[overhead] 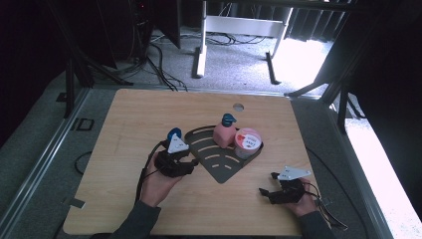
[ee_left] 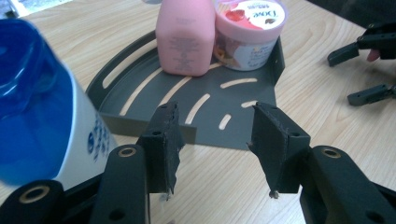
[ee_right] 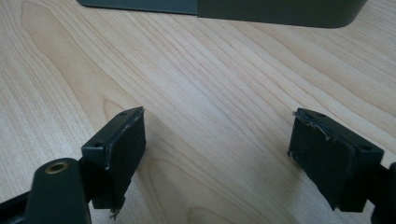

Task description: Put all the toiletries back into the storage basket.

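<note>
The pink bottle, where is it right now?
In the high view the pink bottle stands upright at the back of the dark slotted tray near mid-table, directly left of the pink-lidded tub.

One dark slotted corner tray (overhead: 219, 167) sits near the centre of the bench (overhead: 124, 129). Two containers stand in it at its 1 o'clock corner: one pink bottle (overhead: 224, 133) with a blue cap and one pink tub (overhead: 247, 142) with a printed lid. One more bottle, white with a blue cap (overhead: 173, 134), stands just outside the tray at its 9 o'clock side. That makes three containers in all. Two claws are on the bench: one left claw (overhead: 188, 167) and one right claw (overhead: 267, 185).
</note>
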Available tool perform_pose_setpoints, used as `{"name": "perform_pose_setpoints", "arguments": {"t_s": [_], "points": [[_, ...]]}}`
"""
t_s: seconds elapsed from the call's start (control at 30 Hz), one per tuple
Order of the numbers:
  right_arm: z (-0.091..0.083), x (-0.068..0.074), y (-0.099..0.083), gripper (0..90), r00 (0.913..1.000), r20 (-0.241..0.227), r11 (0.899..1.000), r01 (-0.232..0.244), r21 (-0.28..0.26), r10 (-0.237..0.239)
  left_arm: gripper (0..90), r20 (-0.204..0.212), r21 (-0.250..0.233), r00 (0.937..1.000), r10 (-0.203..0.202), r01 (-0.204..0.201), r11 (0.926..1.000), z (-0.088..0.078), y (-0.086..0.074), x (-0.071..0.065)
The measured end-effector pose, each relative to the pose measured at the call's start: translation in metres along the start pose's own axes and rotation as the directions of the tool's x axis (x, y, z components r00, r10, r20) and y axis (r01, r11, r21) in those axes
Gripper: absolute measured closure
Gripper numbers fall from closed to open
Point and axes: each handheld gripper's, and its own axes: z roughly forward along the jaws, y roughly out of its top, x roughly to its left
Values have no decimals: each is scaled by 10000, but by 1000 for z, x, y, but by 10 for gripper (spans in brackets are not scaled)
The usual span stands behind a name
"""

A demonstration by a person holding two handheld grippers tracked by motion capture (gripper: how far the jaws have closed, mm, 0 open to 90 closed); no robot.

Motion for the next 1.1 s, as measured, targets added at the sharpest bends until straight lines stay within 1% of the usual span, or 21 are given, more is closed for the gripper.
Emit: {"name": "perform_pose_setpoints", "arguments": {"t_s": [0.13,0.23,0.3,0.37,0.53,0.77,0.83,0.9,0.93,1.1], "points": [[0,0,0,183,10000,-2,10000,-21,-1,21,516,-72,111,9999,-118,119,9999,-3,-2,3],[0,0,0,183,10000,1,10000,-7,-6,7,515,-220,178,9997,-119,123,9998,-6,-4,4],[0,0,0,183,10000,-1,10000,-14,-4,14,512,-245,180,9996,-141,145,9997,-6,-4,5],[0,0,0,183,10000,-7,10000,-33,8,33,505,-422,258,9990,-118,129,9996,-10,-6,6],[0,0,0,183,10000,-5,10000,-15,8,15,497,-626,247,9973,-376,392,9989,-15,-9,11],[0,0,0,182,10000,-6,10000,-20,10,20,494,-885,328,9953,-398,428,9985,-21,-12,15],[0,0,0,183,10000,-6,10000,-19,10,19,484,-1085,389,9935,-337,381,9985,-23,-13,17],[0,0,0,183,10000,-6,10000,-21,10,21,477,-1167,397,9926,-349,398,9984,-24,-13,18],[0,0,0,183,10000,-6,10000,-18,10,18,477,-1300,408,9907,-405,461,9981,-26,-14,19],[0,0,0,183,10000,-7,10000,-18,11,18,459,-1623,441,9857,-451,530,9976,-30,-15,21]]}}
